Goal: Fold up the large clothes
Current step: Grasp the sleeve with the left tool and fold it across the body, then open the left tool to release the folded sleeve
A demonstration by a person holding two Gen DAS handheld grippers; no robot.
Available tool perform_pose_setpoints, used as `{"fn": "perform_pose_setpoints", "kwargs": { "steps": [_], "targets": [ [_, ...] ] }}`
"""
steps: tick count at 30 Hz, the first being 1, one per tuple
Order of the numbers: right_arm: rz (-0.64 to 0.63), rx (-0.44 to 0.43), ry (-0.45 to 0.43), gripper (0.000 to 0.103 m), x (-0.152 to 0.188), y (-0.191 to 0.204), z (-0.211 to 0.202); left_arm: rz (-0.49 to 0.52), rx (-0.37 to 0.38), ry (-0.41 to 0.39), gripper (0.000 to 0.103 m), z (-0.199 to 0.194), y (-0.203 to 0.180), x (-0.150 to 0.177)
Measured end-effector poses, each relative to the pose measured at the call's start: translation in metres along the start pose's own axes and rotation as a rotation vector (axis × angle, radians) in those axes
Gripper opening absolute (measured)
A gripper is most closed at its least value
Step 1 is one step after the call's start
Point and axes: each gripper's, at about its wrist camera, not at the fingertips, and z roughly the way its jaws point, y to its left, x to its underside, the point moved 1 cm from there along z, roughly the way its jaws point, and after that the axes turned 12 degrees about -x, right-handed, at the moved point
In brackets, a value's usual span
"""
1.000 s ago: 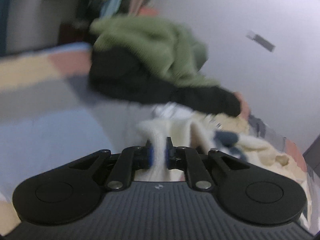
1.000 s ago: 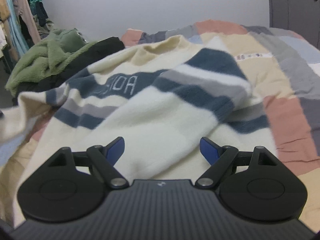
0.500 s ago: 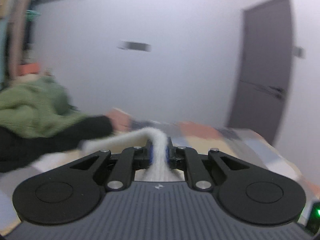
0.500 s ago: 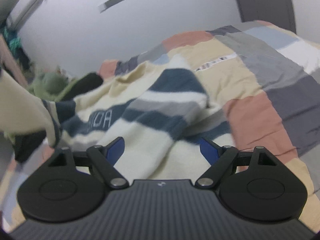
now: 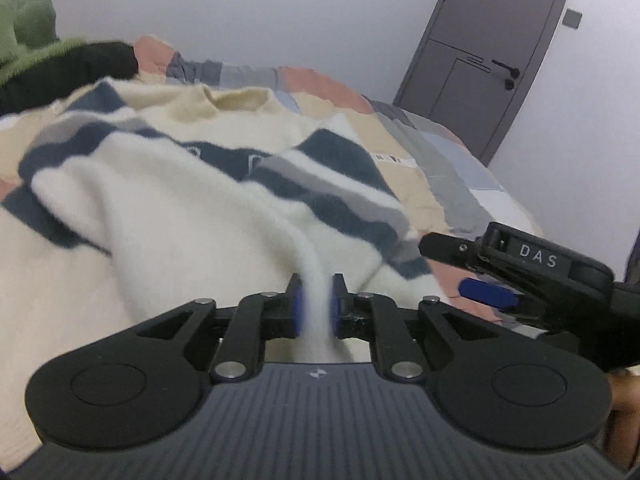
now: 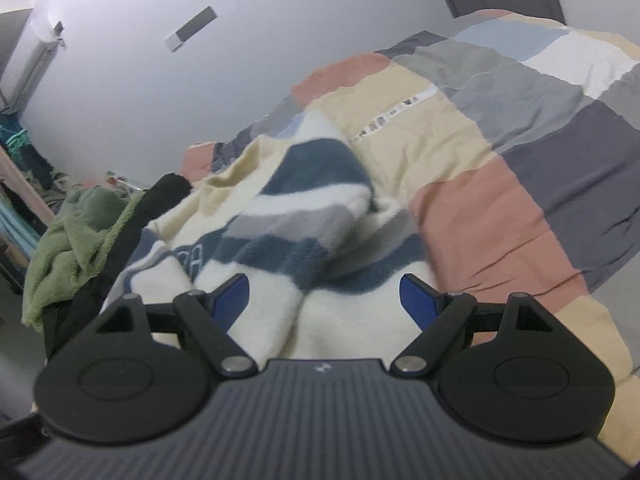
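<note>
A cream sweater (image 5: 180,208) with navy and grey stripes lies spread on the patchwork bed. My left gripper (image 5: 316,304) is shut on a fold of the sweater's cream fabric and holds it up near its right side. My right gripper (image 6: 326,300) is open and empty, its blue pads just above the sweater's (image 6: 280,240) near part; it also shows in the left wrist view (image 5: 516,276) at the right, close beside the left gripper.
The patchwork quilt (image 6: 520,152) covers the bed. A pile of green (image 6: 76,240) and black (image 6: 132,224) clothes lies at the bed's left. A grey door (image 5: 488,52) stands at the far right. Hanging clothes (image 6: 16,160) are at far left.
My left gripper has swung to the right across the sweater, carrying the cream fabric with it. My right gripper has tilted and stayed open.
</note>
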Motion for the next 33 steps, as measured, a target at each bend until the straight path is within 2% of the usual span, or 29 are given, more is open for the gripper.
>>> {"fn": "perform_pose_setpoints", "kwargs": {
  "steps": [1,2,3,9,14,17,22,25,27,30,33],
  "targets": [
    [-0.004,-0.01,0.001,0.084,0.0,0.002,0.0,-0.017,0.024,0.018,0.039,-0.003,0.005,-0.001],
    [-0.009,-0.018,0.003,0.084,0.0,0.004,0.0,-0.032,0.041,0.028,0.058,-0.006,0.01,0.0],
    [-0.012,-0.027,0.006,0.084,0.001,0.006,0.0,-0.04,0.045,0.028,0.066,-0.013,0.014,-0.002],
    [-0.04,-0.104,0.061,0.084,0.011,0.022,0.006,-0.141,-0.006,0.09,0.066,-0.042,0.067,-0.013],
    [-0.119,-0.148,0.141,0.083,0.026,0.043,0.02,-0.144,-0.144,0.079,0.066,-0.057,0.114,-0.006],
    [-0.154,-0.139,0.175,0.083,0.033,0.05,0.03,-0.159,-0.181,0.08,0.066,-0.056,0.132,0.003],
    [-0.149,-0.117,0.239,0.073,0.041,0.049,0.044,-0.179,-0.195,0.087,0.066,-0.046,0.147,0.011],
    [-0.169,-0.091,0.275,0.064,0.046,0.05,0.053,-0.181,-0.212,0.075,0.065,-0.041,0.148,0.011],
    [-0.169,-0.105,0.308,0.043,0.05,0.052,0.058,-0.182,-0.213,0.074,0.065,-0.038,0.15,0.01],
    [-0.203,-0.112,0.335,0.023,0.052,0.06,0.061,-0.204,-0.199,0.074,0.065,-0.037,0.155,0.009],
    [-0.252,-0.092,0.325,0.011,0.049,0.067,0.058,-0.23,-0.183,0.062,0.065,-0.042,0.16,0.006]
  ]
}}
